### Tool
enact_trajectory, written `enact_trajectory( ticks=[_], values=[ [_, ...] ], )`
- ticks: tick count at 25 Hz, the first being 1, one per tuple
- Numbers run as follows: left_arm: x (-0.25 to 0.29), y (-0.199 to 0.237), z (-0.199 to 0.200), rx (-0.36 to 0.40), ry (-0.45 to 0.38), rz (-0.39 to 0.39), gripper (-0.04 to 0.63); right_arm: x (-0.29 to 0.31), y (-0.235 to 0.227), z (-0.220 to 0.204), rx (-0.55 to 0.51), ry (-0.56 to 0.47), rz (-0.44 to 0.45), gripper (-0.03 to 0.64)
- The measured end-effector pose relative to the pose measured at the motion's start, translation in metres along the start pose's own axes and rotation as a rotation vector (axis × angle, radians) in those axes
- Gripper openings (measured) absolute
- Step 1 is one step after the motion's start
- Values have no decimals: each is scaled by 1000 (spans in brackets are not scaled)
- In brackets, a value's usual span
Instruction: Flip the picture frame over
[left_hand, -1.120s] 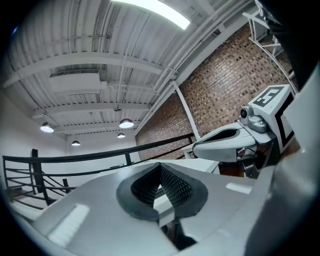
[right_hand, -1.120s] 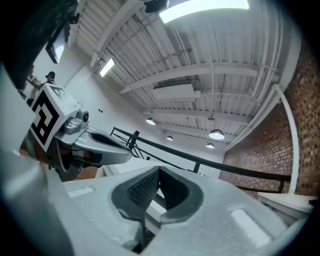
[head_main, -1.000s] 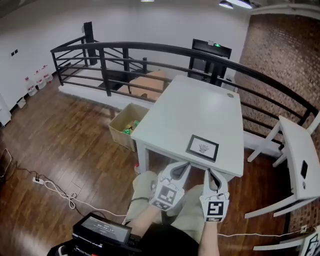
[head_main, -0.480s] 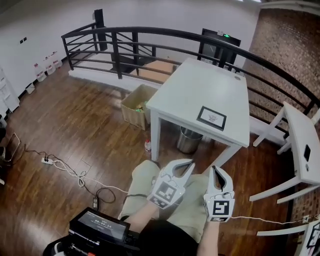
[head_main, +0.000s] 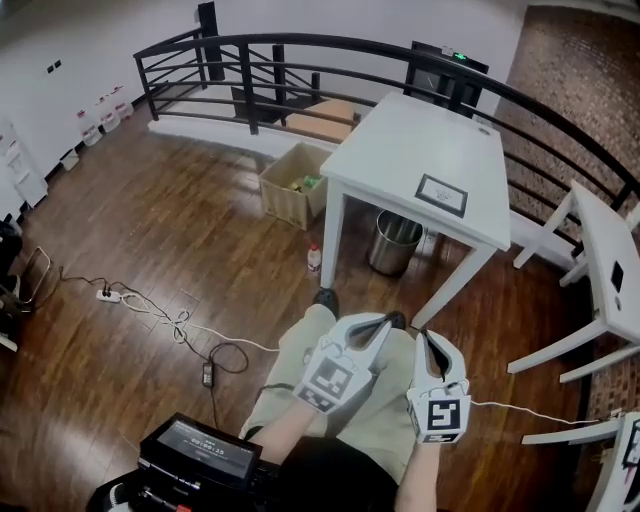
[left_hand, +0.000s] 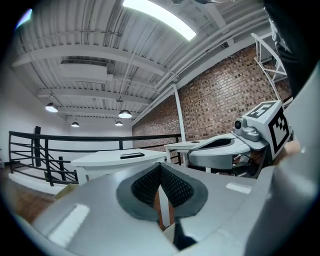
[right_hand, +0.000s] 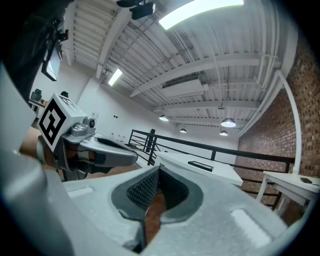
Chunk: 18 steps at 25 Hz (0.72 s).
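The black picture frame (head_main: 441, 195) lies flat near the front edge of the white table (head_main: 400, 135), well ahead of me. Both grippers hover over my lap, far short of the table. My left gripper (head_main: 384, 322) is shut and holds nothing. My right gripper (head_main: 424, 338) is beside it, also shut and holding nothing. In the left gripper view the shut jaws (left_hand: 160, 169) point level at the table (left_hand: 110, 161), where the frame (left_hand: 132, 156) shows as a thin dark slab. The right gripper view shows its shut jaws (right_hand: 159, 172) and the frame (right_hand: 200, 166) in the distance.
A cardboard box (head_main: 295, 185), a metal bin (head_main: 397, 242) and a small bottle (head_main: 314, 258) stand by the table's legs. A black railing (head_main: 300, 45) runs behind. A second white table (head_main: 615, 265) is at right. Cables (head_main: 170, 325) trail over the wooden floor.
The view has backed away from the table, so the table and frame now sit farther off and higher in the head view. Both grippers stayed shut in front of my body.
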<state>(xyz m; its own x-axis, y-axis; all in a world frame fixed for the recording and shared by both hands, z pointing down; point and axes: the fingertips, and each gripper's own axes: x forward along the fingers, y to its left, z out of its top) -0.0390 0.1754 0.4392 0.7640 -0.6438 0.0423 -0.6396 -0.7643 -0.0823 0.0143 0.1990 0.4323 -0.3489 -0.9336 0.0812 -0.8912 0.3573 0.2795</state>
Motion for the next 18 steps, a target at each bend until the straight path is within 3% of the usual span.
enact_trajectory(
  ticks=[8,18],
  values=[
    [-36,-21,-2,-21,-2,-10,15,-33,27,1,-14,32,-5,-8],
    [-45,-23,8,-17,-25,-12,15,-37,35,14,-40,15,3,-8]
  ],
)
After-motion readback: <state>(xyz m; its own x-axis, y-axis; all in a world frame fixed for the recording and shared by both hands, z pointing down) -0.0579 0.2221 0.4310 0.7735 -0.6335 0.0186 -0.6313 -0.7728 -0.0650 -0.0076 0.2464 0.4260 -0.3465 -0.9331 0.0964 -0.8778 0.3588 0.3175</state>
